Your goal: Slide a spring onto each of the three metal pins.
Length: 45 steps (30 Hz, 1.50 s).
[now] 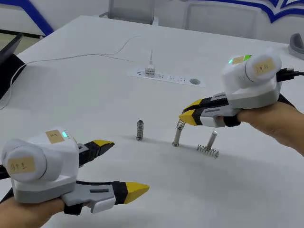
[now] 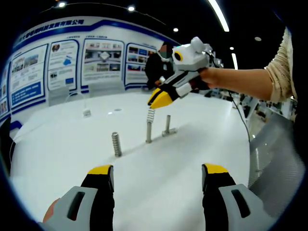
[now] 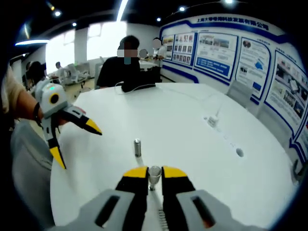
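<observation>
Three metal pins stand on the white table (image 1: 85,99). The left pin (image 1: 139,130) (image 2: 116,143) (image 3: 137,147) wears a spring along its length. On top of the middle pin (image 1: 176,138) (image 2: 148,134) sits a second spring (image 1: 180,125) (image 2: 151,114) (image 3: 154,174), with my right gripper (image 1: 185,118) (image 2: 161,100) (image 3: 155,174) shut on it. The third pin (image 1: 213,139) (image 2: 168,125) is bare, and a loose spring (image 1: 208,151) lies at its foot. My left gripper (image 1: 121,165) (image 2: 158,169) (image 3: 77,144) hovers open and holds nothing, nearer me and left of the pins.
A flush power strip (image 1: 166,77) with a plugged-in cable (image 1: 150,70) lies behind the pins. A chair (image 1: 130,10) stands at the table's far edge. A person (image 3: 126,72) sits at the far end of the table.
</observation>
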{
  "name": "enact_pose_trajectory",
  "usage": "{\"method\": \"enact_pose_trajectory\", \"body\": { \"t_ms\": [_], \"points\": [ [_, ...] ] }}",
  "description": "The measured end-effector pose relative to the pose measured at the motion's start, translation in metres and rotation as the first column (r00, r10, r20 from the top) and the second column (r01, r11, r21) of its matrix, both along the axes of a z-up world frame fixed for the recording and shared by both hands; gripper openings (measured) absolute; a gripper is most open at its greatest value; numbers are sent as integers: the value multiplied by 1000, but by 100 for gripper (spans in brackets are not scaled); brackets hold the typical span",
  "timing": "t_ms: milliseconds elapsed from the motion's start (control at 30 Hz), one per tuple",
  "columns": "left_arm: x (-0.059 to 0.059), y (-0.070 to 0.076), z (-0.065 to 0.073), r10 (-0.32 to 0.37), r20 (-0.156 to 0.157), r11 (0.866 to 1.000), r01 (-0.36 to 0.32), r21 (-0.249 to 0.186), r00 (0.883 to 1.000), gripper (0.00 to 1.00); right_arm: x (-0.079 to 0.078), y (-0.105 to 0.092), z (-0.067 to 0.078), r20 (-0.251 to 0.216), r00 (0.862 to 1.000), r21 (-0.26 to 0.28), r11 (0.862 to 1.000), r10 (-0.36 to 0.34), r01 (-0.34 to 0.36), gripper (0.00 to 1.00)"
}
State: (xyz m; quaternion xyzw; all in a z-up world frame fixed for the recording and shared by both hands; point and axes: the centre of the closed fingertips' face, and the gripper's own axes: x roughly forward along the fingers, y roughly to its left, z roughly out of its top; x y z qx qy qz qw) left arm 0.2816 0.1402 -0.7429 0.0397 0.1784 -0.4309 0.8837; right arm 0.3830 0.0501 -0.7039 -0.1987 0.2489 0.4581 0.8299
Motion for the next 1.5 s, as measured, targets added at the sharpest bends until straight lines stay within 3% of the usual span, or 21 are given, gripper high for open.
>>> {"method": "enact_pose_trajectory", "body": {
  "t_ms": [333,1000,1500],
  "points": [
    [1,0,-2,0,-2,1000,0,0,1000,75,3,1,-7,-17,1000,-9,1000,1,-2,12],
    [-1,-2,-4,-9,-7,1000,9,4,1000,74,4,4,-40,-69,997,-48,999,-18,14,12],
    [-1,-2,-4,-8,-5,1000,8,4,1000,74,5,3,-56,-92,995,-55,998,-48,43,12]
  ]
}}
